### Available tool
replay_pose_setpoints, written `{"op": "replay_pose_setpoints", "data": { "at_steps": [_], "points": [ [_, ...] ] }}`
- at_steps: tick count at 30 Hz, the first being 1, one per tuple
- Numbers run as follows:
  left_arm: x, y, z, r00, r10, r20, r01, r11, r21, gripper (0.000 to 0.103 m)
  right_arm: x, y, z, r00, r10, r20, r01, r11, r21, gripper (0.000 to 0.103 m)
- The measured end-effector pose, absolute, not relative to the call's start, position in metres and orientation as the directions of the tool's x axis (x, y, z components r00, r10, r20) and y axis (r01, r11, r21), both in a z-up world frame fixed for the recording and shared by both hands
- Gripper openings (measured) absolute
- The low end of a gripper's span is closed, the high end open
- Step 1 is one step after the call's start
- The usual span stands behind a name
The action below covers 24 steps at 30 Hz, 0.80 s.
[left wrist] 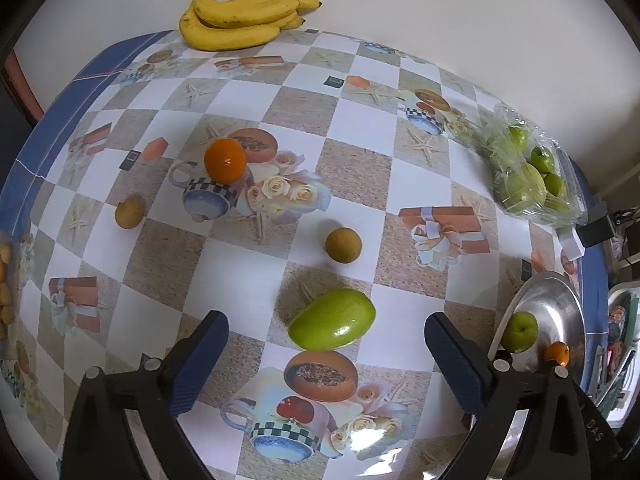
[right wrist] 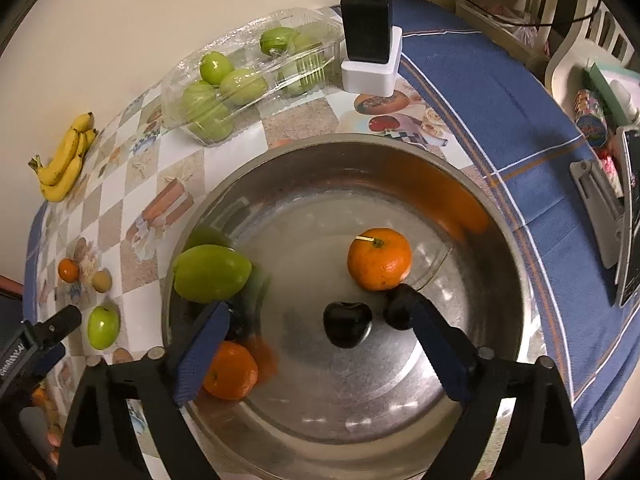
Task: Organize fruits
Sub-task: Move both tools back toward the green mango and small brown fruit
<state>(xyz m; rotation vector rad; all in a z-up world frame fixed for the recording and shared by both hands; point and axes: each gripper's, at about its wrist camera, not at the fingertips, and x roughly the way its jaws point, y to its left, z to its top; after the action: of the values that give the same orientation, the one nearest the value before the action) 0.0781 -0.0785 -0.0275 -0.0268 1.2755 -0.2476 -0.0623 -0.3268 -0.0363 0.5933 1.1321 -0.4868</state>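
Note:
In the left wrist view, a smooth green fruit (left wrist: pixel 332 325) lies on the patterned tablecloth between the wide-apart fingers of my left gripper (left wrist: pixel 326 320), and neither pad touches it. My right gripper (right wrist: pixel 314 304) hangs open over a steel bowl (right wrist: pixel 360 400). The bowl holds a green fruit (right wrist: pixel 212 272), two oranges (right wrist: pixel 379 258) (right wrist: pixel 230 370) and two dark cherries (right wrist: pixel 347 324) (right wrist: pixel 396 312). One cherry lies on the bowl floor between the right fingers, untouched. The other sits by the right fingertip. The left gripper (right wrist: pixel 60 324) also shows at the right wrist view's left edge.
An orange (left wrist: pixel 225 160) and two small brown fruits (left wrist: pixel 343 245) (left wrist: pixel 129 211) lie loose on the table. A bunch of bananas (left wrist: pixel 240 16) sits at the far edge by the wall. A clear pack of green fruit (right wrist: pixel 240 84) and a black charger (right wrist: pixel 368 28) stand behind the bowl.

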Motion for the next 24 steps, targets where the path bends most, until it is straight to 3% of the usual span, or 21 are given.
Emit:
{"op": "replay_pose_setpoints", "data": {
  "at_steps": [3,6,24],
  "points": [
    [0.080,-0.076,-0.028,0.279,-0.188,-0.942,0.170,0.975,-0.144,0.103,-0.061,-0.325,-0.035,0.365,-0.072,-0.928,0.629,0.754,0.189,0.094],
    [0.083,-0.071,-0.026,0.289,-0.200,-0.936,0.161,0.974,-0.159,0.103,-0.059,-0.322,-0.034,0.373,-0.077,-0.925,0.616,0.766,0.184,0.101],
    [0.105,-0.031,-0.002,0.382,-0.214,-0.899,0.151,0.974,-0.168,0.103,-0.039,-0.300,-0.015,0.481,-0.056,-0.875,0.538,0.807,0.244,0.101]
  ]
}}
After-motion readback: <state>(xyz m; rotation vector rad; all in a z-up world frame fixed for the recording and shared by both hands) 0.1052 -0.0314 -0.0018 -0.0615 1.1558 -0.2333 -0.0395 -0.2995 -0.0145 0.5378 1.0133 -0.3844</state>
